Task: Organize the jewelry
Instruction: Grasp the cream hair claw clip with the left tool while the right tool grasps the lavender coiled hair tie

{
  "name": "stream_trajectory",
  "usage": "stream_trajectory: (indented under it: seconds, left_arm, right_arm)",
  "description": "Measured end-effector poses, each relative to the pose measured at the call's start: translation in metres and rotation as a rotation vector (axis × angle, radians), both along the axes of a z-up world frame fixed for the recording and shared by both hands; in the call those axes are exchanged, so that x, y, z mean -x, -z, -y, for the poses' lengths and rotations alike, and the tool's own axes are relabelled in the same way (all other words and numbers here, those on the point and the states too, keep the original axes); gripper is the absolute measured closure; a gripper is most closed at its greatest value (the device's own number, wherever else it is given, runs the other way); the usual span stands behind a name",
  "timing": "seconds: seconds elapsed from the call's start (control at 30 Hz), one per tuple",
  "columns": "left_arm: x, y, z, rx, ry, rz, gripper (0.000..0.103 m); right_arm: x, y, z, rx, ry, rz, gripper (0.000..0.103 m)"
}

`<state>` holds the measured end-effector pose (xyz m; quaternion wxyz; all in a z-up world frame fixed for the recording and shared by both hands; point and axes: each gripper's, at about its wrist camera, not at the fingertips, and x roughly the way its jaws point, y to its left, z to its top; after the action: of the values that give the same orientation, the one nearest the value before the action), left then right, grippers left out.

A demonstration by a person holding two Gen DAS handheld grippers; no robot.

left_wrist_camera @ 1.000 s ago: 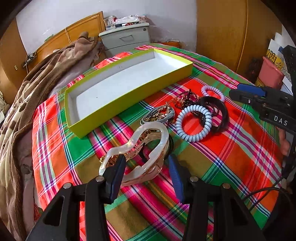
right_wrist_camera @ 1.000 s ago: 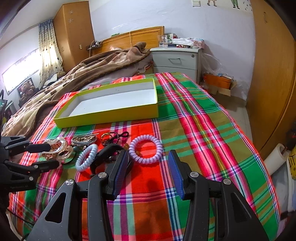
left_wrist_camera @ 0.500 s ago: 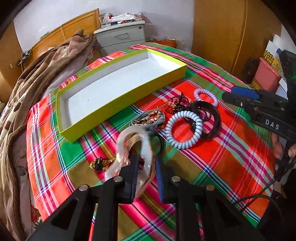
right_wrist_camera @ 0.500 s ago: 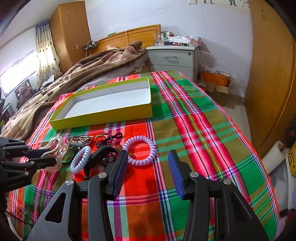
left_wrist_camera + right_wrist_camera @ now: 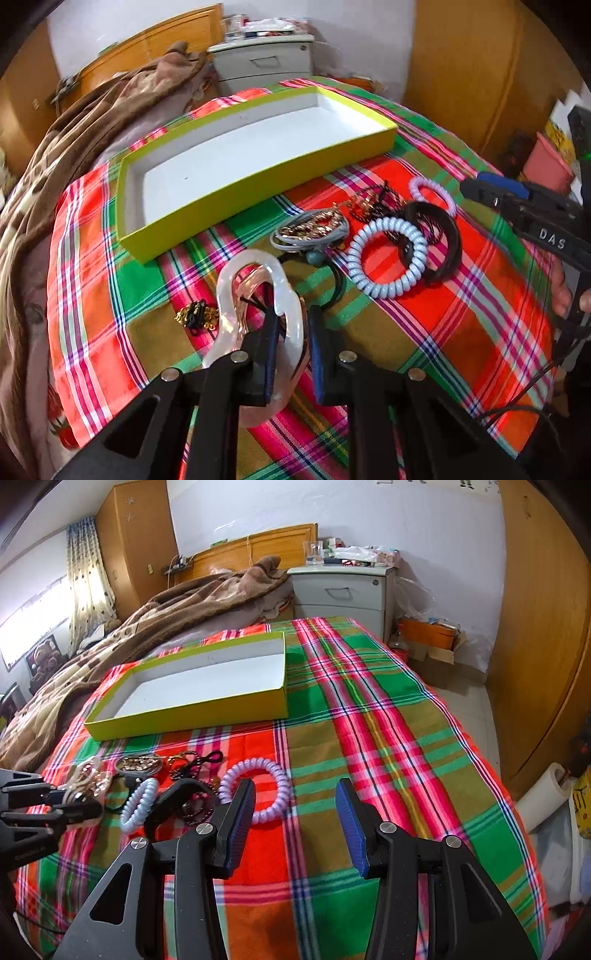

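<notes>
My left gripper (image 5: 293,325) is shut on a pearly pink hair claw (image 5: 236,284) and holds it tilted above the plaid cloth. An empty yellow-green tray (image 5: 258,177) with a white inside lies beyond it. Right of the claw lie a grey hair tie with gold chain (image 5: 314,230), a pale blue coil tie (image 5: 388,258), a black bangle (image 5: 448,243), a dark bead chain (image 5: 373,201) and a lilac coil tie (image 5: 430,190). A small gold and black chain (image 5: 195,315) lies left of the claw. My right gripper (image 5: 295,812) is open and empty, just right of the lilac coil tie (image 5: 255,790).
The plaid cloth (image 5: 388,746) covers a bed. A brown blanket (image 5: 155,627) is heaped at the left. A grey nightstand (image 5: 343,590) stands beyond the bed, wooden wardrobes (image 5: 543,627) to the right. The tray also shows in the right wrist view (image 5: 184,716).
My left gripper closed on the pearly hair claw and lifted it off the cloth, uncovering the small gold and black chain. The right gripper stayed open and shifted only slightly.
</notes>
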<state>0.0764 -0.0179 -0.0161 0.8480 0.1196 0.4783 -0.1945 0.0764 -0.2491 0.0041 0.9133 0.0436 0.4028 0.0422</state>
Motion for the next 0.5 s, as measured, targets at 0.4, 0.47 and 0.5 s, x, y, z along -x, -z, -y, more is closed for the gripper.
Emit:
stream_trajectory:
  seconds: [0.4,0.47,0.5]
  left_arm:
    - [0.006,-0.009,-0.024,0.063,-0.104,0.039,0.089]
    - [0.007,-0.011,-0.026,0.069,-0.116,0.041,0.089]
    - [0.007,-0.011,-0.027,0.073,-0.116,0.04,0.089]
  right_arm:
    - [-0.024,0.017,-0.001,-0.053,-0.123,-0.101,0.057]
    - [-0.026,0.017,-0.001,-0.047,-0.125,-0.1,0.065]
    - [-0.028,0.017,-0.002,-0.043,-0.128,-0.104,0.074]
